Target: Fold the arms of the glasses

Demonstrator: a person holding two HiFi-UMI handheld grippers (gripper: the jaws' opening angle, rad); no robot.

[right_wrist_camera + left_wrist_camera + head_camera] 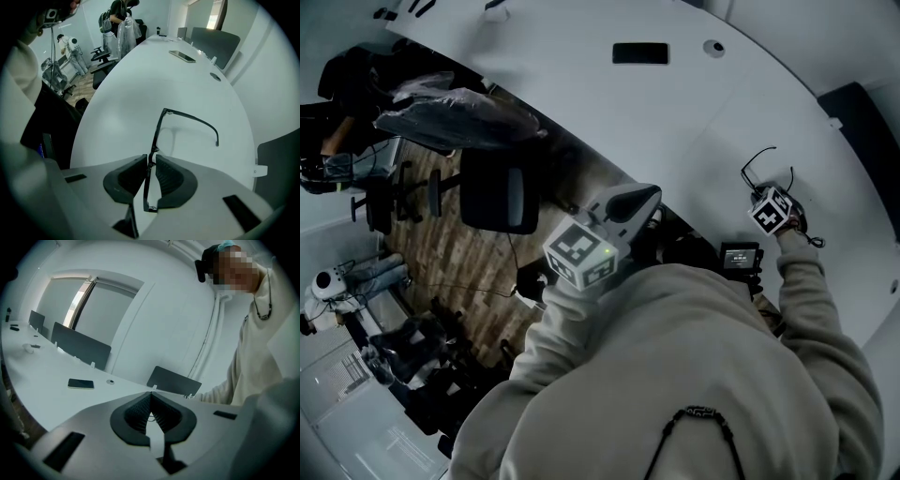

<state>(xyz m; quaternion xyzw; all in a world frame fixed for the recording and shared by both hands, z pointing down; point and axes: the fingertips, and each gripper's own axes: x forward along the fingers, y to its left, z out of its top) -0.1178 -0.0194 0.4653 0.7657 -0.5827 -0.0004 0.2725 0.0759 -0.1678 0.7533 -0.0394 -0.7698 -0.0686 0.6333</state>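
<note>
The black thin-framed glasses (187, 117) stand on the white table (140, 79), front frame upright and edge-on. One arm sweeps out to the right and curves down to the tabletop. My right gripper (150, 159) points steeply down and is shut on the front frame near its middle; the frame's lower part runs down between the pads (164, 176). From the head view, the glasses (757, 167) show as a thin loop just beyond the right gripper's marker cube (772, 211). My left gripper (150, 394) is shut and empty, held level off the table's near edge, well left of the glasses (628, 202).
A dark phone (639, 53) and a round cable port (713, 47) lie far across the table. Grey desk dividers (216, 40) stand along its far side. Office chairs (495, 192) and a plastic-covered bundle (455, 112) stand on the wooden floor to the left.
</note>
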